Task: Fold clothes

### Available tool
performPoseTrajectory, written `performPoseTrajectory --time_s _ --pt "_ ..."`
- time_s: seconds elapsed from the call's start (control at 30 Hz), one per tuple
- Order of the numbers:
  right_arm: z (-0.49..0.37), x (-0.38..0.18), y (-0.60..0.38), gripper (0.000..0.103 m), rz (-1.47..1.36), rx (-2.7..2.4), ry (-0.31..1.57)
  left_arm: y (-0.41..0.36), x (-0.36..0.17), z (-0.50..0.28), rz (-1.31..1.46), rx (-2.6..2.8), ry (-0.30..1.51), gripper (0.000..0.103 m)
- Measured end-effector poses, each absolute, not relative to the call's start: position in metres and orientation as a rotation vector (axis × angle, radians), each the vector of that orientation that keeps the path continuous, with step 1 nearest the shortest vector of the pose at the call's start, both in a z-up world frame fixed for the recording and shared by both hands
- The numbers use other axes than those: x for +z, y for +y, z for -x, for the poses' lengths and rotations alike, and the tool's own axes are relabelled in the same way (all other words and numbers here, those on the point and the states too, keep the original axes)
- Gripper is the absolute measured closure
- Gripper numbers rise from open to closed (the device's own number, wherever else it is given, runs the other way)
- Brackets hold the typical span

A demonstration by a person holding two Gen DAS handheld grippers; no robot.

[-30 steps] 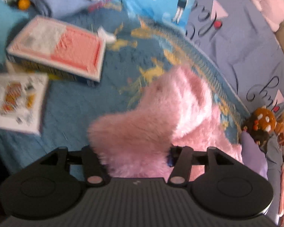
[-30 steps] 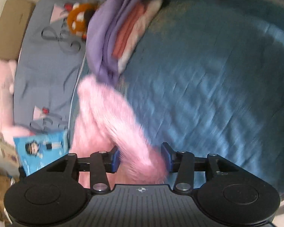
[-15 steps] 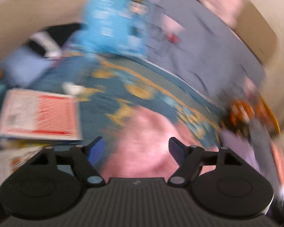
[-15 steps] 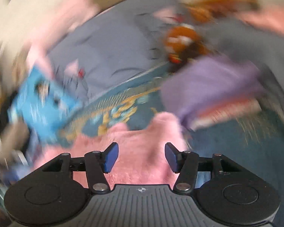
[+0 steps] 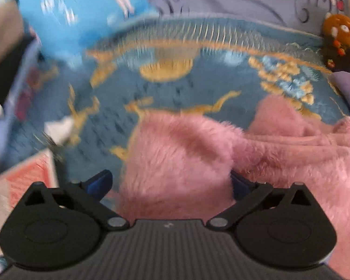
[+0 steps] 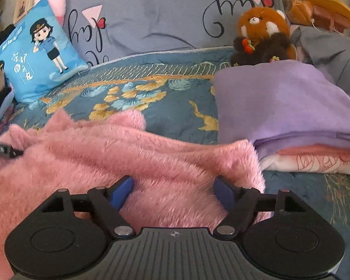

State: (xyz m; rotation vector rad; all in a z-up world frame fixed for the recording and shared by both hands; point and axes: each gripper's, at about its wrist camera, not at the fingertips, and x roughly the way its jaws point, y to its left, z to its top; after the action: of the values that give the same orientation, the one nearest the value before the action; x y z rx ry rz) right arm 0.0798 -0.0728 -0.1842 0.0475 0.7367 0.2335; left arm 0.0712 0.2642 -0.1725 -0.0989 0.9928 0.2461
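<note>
A pink fluffy garment (image 6: 119,154) lies spread on the blue bedspread with a gold pattern (image 6: 175,116). My right gripper (image 6: 172,192) hovers over its near right edge. Its jaws are opening, with fluffy fabric lying loose between the blue pads (image 6: 121,192). In the left wrist view a bunched fold of the same garment (image 5: 175,154) rises between the jaws of my left gripper (image 5: 169,184). Those jaws are opening too and stand very wide. The left pad (image 5: 98,184) is clear of the fabric; the right one is half hidden by fluff.
A folded pile with a purple top layer (image 6: 287,107) lies right of the garment. Behind it sits a red panda plush (image 6: 261,35). A blue cartoon cushion (image 6: 39,53) leans on a grey pillow (image 6: 151,11). A red-and-white book (image 5: 23,182) lies at the left.
Both grippers have rolled and swung across the bed. Both were pinching the pink garment; their jaws have since spread and let it go, and it has dropped onto the bedspread.
</note>
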Motion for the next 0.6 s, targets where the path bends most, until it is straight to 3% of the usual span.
performPoseTrajectory --time_s 0.03,0.17,0.37,0.6 --pt "-0.08 -0.179 -0.077 0.04 -0.08 0.221 0.725 0.264 -0.173 -0.07 0.096 0.245 0.986 0.0" --pt "-0.083 -0.161 -0.099 0.038 -0.227 0.165 0.67 0.262 -0.16 -0.061 0.097 0.245 0.904 0.0" --pt "-0.086 -0.155 -0.092 0.04 -0.083 0.257 0.681 0.265 -0.131 -0.036 0.182 0.186 0.81 0.001" --pt "-0.071 -0.15 -0.063 0.041 0.616 0.532 0.622 0.252 -0.107 0.02 0.15 0.039 0.77 0.0"
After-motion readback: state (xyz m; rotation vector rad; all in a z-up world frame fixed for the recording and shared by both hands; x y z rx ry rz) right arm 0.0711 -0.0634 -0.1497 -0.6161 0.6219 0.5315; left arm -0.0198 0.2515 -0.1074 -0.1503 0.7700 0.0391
